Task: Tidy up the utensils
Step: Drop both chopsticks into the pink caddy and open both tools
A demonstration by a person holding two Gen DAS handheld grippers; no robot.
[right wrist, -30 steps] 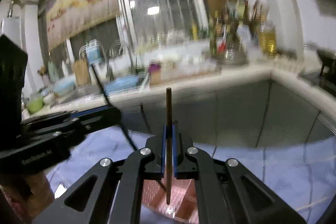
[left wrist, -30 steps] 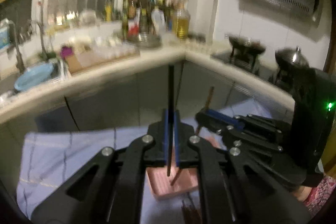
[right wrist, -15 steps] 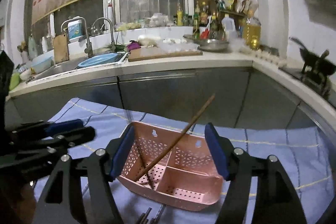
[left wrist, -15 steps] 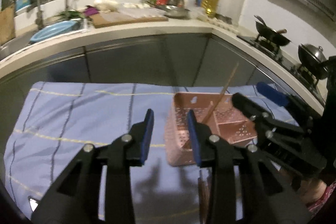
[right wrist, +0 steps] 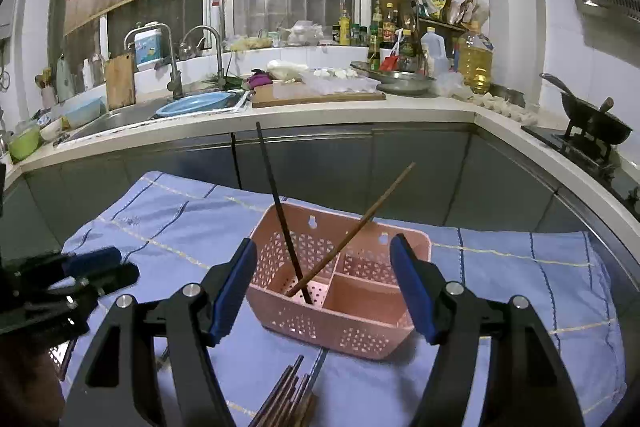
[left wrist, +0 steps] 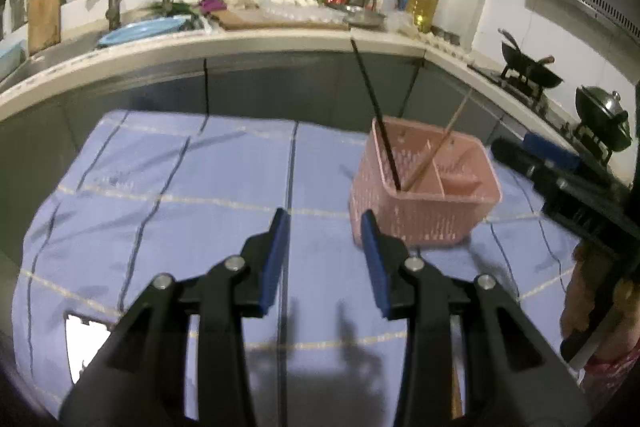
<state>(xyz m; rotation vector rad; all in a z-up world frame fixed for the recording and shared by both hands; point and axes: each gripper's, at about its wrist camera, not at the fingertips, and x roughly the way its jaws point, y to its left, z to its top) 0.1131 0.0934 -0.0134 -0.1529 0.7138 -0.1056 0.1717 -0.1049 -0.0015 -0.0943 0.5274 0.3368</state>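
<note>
Chopsticks: one black (right wrist: 280, 211), one brown (right wrist: 360, 223), in one basket (right wrist: 340, 331).

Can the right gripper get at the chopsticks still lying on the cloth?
Probably yes. The right gripper is open and empty, and the loose chopsticks lie just below it, in front of the pink basket, with nothing covering them.

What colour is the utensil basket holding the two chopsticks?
Pink, with perforated walls; the utensil basket shows best in the right wrist view.
</note>
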